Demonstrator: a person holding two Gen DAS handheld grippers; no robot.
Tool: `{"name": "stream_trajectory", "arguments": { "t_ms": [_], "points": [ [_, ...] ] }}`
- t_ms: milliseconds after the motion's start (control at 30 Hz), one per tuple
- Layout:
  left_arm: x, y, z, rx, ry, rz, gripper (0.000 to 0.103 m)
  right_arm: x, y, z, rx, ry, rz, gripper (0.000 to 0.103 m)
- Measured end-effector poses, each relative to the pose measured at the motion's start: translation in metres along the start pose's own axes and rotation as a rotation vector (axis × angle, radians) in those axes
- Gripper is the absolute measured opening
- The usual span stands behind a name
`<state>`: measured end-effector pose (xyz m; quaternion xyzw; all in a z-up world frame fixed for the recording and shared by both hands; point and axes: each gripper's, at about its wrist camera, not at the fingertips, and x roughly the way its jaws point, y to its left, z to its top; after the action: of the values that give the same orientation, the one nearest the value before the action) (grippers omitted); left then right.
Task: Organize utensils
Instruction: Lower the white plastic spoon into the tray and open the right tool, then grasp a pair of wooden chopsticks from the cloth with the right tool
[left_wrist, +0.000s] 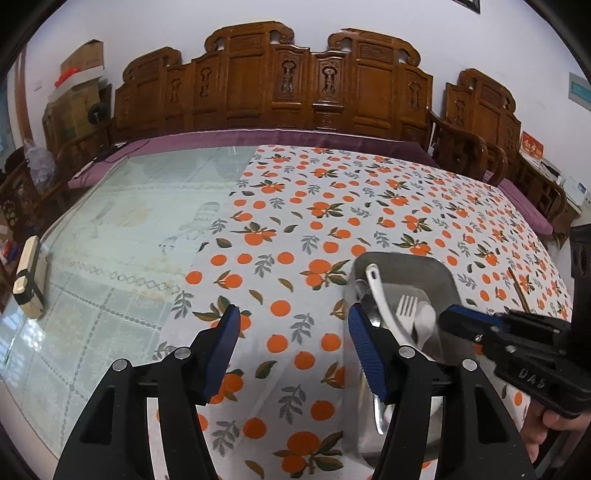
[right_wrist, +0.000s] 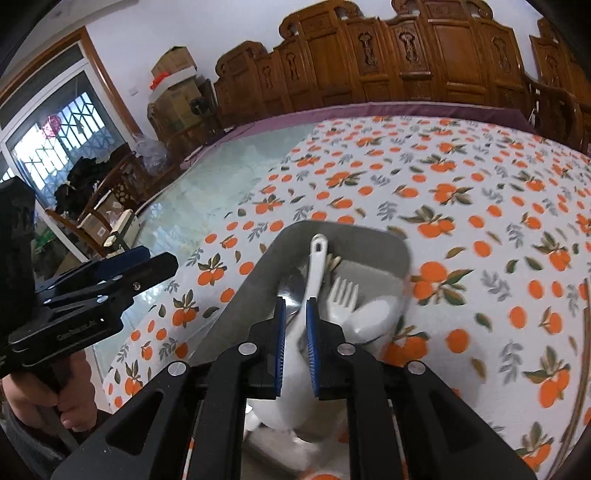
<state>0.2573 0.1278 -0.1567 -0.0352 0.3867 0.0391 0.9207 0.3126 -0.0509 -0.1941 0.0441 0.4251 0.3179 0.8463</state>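
The right hand-held gripper (right_wrist: 295, 325) points down into a metal tray (right_wrist: 258, 273), its blue pads close together on either side of the handle of a white ladle (right_wrist: 316, 266); whether they press on it I cannot tell. Just right of its fingertips lie a white plastic fork (right_wrist: 341, 295) and a white spoon (right_wrist: 373, 314), and a steel spoon (right_wrist: 291, 291) lies just left. The left hand-held gripper (left_wrist: 291, 325) has its jaws wide apart with nothing between them, over the orange-print cloth (left_wrist: 295, 229) on the counter (left_wrist: 129, 221). The tray sits by its right finger (left_wrist: 364, 347).
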Motion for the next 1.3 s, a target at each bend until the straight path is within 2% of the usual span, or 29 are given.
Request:
{"name": "stream_trajectory", "arguments": {
  "t_ms": [100, 167, 233, 333, 433, 467, 533, 733, 800, 1000, 1300],
  "points": [
    [-0.002, -0.010, 0.000, 0.010, -0.009, -0.008, 0.059, -0.020, -0.007, -0.001, -0.034, -0.024, -0.018, 0.014],
    [-0.006, -0.019, 0.001, 0.018, -0.025, -0.027, 0.072, -0.039, -0.014, -0.004, -0.077, -0.043, -0.061, 0.014],
    [-0.008, -0.029, 0.001, 0.036, -0.037, -0.031, 0.074, -0.060, -0.026, -0.009, -0.093, -0.058, -0.103, 0.017],
    [-0.010, -0.045, 0.001, 0.057, -0.045, -0.052, 0.085, -0.085, -0.045, -0.015, -0.091, -0.076, -0.148, 0.026],
    [-0.013, -0.060, -0.001, 0.071, -0.052, -0.077, 0.087, -0.107, -0.063, -0.023, -0.098, -0.084, -0.203, 0.041],
    [-0.013, -0.066, -0.002, 0.074, -0.055, -0.084, 0.088, -0.113, -0.069, -0.026, -0.098, -0.086, -0.217, 0.049],
    [-0.014, -0.077, -0.004, 0.087, -0.056, -0.102, 0.088, -0.122, -0.083, -0.031, -0.095, -0.088, -0.250, 0.057],
    [-0.019, -0.106, -0.012, 0.130, -0.059, -0.127, 0.088, -0.127, -0.140, -0.047, -0.025, -0.052, -0.359, 0.057],
    [-0.021, -0.116, -0.015, 0.147, -0.059, -0.135, 0.088, -0.123, -0.158, -0.053, 0.010, -0.026, -0.370, 0.048],
    [-0.026, -0.139, -0.021, 0.188, -0.056, -0.156, 0.088, -0.109, -0.183, -0.068, 0.033, 0.042, -0.405, 0.032],
    [-0.027, -0.168, -0.033, 0.239, -0.039, -0.168, 0.088, -0.095, -0.210, -0.077, 0.082, 0.114, -0.446, 0.029]
  ]
}}
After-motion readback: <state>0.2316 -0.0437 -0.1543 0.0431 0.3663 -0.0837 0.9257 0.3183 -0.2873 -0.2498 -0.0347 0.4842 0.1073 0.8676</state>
